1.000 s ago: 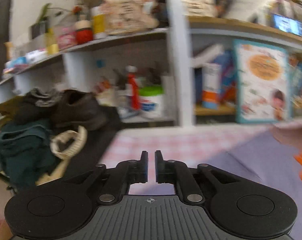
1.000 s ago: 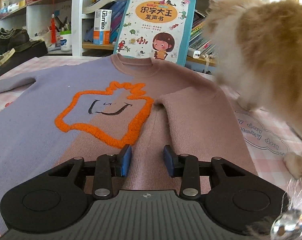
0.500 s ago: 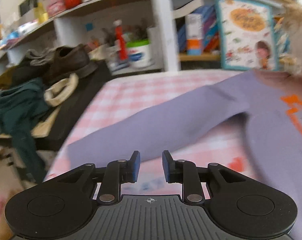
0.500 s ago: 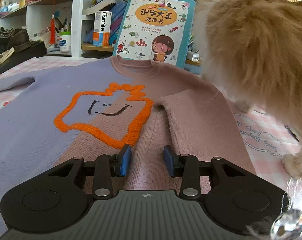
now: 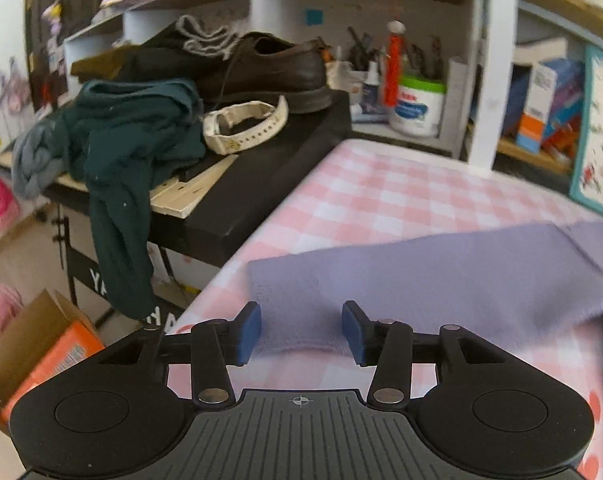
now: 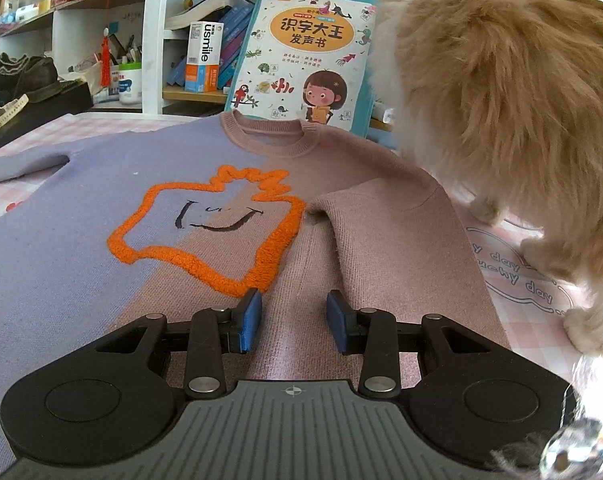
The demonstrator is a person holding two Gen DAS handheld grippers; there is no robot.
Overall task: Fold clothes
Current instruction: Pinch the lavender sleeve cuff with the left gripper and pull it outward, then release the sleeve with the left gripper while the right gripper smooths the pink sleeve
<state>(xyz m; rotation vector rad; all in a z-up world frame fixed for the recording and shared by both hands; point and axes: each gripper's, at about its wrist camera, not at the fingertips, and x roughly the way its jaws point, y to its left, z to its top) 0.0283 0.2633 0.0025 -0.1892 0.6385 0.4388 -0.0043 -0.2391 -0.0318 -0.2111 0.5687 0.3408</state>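
Observation:
A sweater (image 6: 81, 216), lilac on one half and dusty pink on the other with an orange fuzzy outline (image 6: 205, 236), lies flat on the pink checked table. Its pink sleeve (image 6: 393, 248) is folded over the body. My right gripper (image 6: 293, 320) is open just above the pink lower part, holding nothing. In the left wrist view the lilac sleeve (image 5: 421, 276) stretches out toward the table's left edge. My left gripper (image 5: 301, 332) is open with the sleeve's cuff (image 5: 297, 312) between its blue pads, not clamped.
A fluffy tan dog (image 6: 509, 112) stands on the table right of the sweater. A picture book (image 6: 305, 56) leans against shelves behind the collar. Left of the table, a black stand (image 5: 261, 184) holds a shoe (image 5: 269, 68), green cloth (image 5: 129, 144) and a white strap.
My left gripper swung down from facing the shelves to the lilac sleeve's cuff and opened wider. The dog shifted closer over the sweater's right side. The right gripper stayed put.

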